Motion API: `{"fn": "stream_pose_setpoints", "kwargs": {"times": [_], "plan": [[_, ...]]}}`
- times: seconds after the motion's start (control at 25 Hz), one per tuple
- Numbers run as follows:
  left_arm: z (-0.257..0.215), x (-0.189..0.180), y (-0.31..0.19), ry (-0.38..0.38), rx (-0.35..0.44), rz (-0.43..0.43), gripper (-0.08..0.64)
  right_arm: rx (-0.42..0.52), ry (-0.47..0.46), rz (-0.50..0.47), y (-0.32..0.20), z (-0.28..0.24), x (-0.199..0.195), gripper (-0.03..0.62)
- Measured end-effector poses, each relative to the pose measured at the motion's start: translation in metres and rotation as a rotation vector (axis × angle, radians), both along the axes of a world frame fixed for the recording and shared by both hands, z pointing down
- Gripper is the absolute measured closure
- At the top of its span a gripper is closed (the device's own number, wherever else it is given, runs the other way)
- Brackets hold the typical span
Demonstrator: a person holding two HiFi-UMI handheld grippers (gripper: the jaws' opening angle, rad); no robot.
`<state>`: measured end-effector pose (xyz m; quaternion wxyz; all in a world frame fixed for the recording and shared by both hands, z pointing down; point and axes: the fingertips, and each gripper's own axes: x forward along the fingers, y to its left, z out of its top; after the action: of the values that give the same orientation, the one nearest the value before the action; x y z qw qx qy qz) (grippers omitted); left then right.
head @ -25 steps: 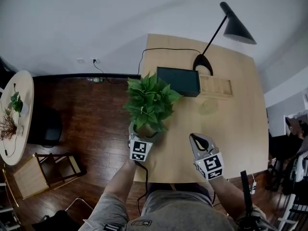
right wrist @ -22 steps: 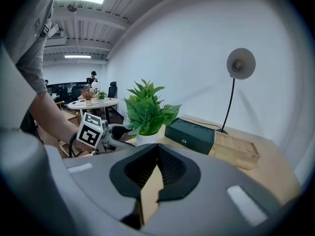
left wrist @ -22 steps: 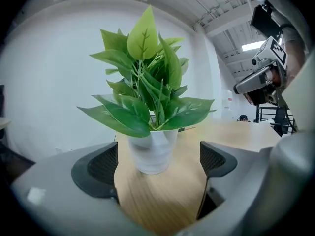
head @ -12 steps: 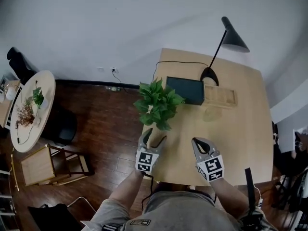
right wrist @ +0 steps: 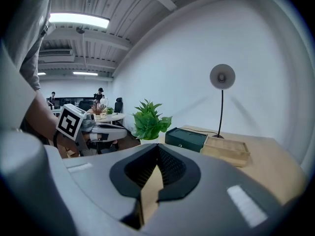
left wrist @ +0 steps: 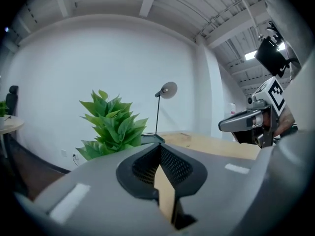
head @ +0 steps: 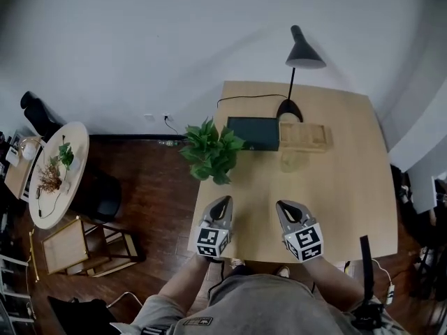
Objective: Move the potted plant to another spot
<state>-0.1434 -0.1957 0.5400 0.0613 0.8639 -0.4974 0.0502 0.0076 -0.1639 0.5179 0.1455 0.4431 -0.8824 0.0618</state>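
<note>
Notably close to the left edge of the surface [head: 335, 208]: potted plant [head: 209, 152], just beside the dark box [head: 257, 132]. Likely to tip or slide off toward the floor [head: 154, 187] if nudged, being top-heavy, with foliage [head: 198, 160] overhanging that edge. Stands upright; long axis vertical, pot [right wrist: 147, 140] down, leaves spreading up and outward. Nearer the person, well apart from the plant: left tongs [head: 223, 202] and right tongs [head: 283, 206], both pinched fully together, gripping nothing, aimed across the surface.
</note>
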Motion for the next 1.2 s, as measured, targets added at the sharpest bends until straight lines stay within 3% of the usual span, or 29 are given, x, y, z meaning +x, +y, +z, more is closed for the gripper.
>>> {"fn": "stream_pose_setpoints", "kwargs": {"times": [0.2,0.64,0.96,1.2], "plan": [[-0.002,0.044,0.032,-0.004,-0.036,0.06,0.56,-0.002,-0.031,-0.014,0.016,-0.001,0.02,0.586],[-0.013,0.111,0.103,0.023,-0.061,0.062,0.56,-0.03,-0.085,-0.067,0.066,0.009,0.071,0.586],[-0.012,0.148,0.133,0.032,-0.106,0.17,0.56,-0.076,-0.116,0.018,0.098,0.019,0.101,0.586],[-0.013,0.152,0.136,0.058,-0.129,0.216,0.56,-0.077,-0.124,0.062,0.11,0.012,0.098,0.586]]}}
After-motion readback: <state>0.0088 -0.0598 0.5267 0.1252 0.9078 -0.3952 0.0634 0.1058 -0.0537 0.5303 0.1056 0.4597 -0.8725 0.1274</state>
